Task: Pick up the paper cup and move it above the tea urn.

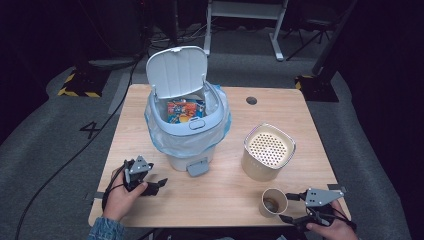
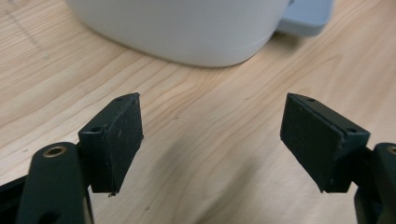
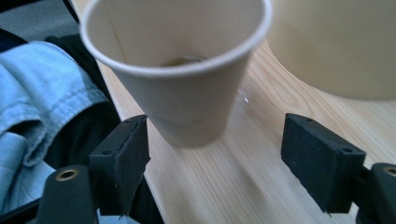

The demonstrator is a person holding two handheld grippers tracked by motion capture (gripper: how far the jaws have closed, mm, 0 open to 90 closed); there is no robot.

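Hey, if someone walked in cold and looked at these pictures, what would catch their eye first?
Probably the pedal bin at the middle of the table, lid up, with a blue liner and a colourful packet inside. To its right stands a cream canister with a perforated top. At the near right edge, the right gripper sits open before a paper cup, while the left gripper waits open beside the bin's base.

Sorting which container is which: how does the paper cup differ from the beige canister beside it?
The paper cup is smaller and narrower than the canister. The cup's top is open, showing a little residue at the bottom; the canister's top is covered by a perforated insert. The cup stands at the table's near edge, just ahead of the open right gripper; the canister stands farther back. Both are beige, upright and on the wooden table.
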